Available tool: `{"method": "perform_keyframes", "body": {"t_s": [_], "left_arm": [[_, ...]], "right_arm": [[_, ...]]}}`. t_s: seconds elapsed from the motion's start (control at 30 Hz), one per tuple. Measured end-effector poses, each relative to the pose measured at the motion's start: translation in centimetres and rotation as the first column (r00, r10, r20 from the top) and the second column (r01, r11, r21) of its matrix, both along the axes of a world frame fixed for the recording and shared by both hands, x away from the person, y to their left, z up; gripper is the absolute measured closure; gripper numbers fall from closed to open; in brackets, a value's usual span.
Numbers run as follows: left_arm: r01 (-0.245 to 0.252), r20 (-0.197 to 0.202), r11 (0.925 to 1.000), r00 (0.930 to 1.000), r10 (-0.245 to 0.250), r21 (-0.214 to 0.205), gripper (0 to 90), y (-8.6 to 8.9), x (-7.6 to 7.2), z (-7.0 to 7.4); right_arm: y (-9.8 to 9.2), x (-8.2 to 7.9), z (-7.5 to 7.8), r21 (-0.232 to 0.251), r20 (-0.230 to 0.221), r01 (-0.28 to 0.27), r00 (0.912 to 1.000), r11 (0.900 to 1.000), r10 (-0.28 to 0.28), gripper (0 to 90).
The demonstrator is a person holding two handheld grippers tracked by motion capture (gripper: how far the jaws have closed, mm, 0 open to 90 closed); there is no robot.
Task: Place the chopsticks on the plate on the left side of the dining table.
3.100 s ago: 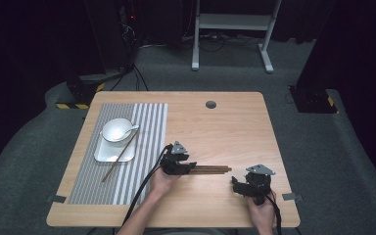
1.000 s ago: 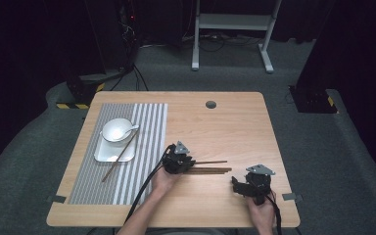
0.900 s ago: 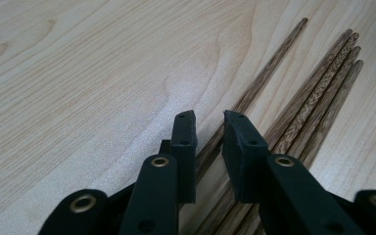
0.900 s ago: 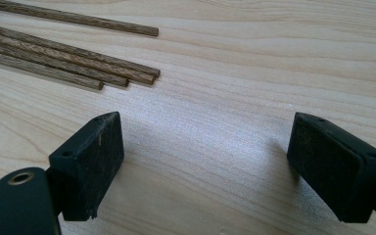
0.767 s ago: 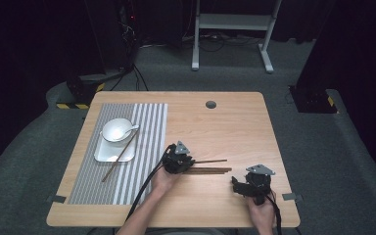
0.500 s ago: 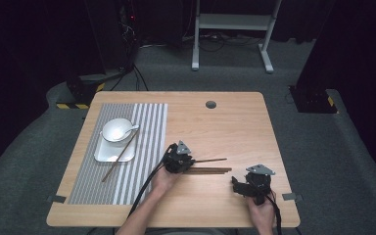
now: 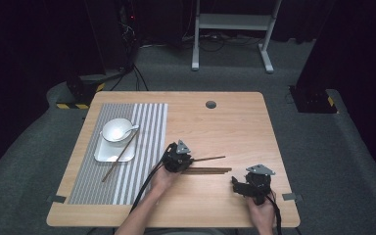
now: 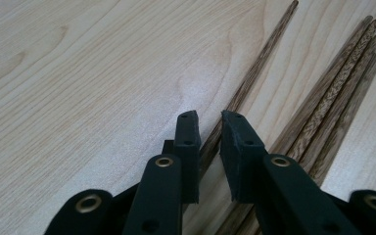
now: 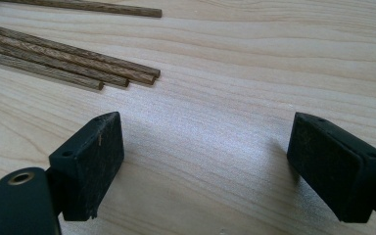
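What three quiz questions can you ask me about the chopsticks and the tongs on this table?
1. True or false: the right tongs are holding a chopstick.
2. How many chopsticks lie together in the bundle beside the left tongs?
3. Pick one. The spoon rests in: A) a cup, B) the bowl, C) a box.

Key
1. False. Their jaws stand wide open over the bare table.
2. Three.
3. B.
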State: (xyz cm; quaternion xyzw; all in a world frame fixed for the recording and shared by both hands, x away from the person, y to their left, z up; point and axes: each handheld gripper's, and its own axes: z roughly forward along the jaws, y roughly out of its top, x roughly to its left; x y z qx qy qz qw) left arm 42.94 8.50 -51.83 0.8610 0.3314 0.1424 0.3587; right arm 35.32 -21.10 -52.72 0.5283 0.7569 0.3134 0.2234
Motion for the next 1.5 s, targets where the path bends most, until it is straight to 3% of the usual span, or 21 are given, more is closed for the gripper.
{"method": "perform_keyframes", "body": {"t_s": [1.13,1.5], "left_arm": [[-0.022,-0.039,0.9972,0.9991,0.019,-0.072,79.7,1.6,1.1,-0.3],[-0.033,-0.041,0.9971,0.9987,0.031,-0.069,80.5,2.2,1.2,-0.2]], "right_arm": [[0.0,0.0,0.0,-0.001,0.0,0.0,1.0,1.0,0.0,13.6],[0.0,0.0,0.0,-0.002,0.0,0.001,1.0,1.0,-0.001,13.6]]}}
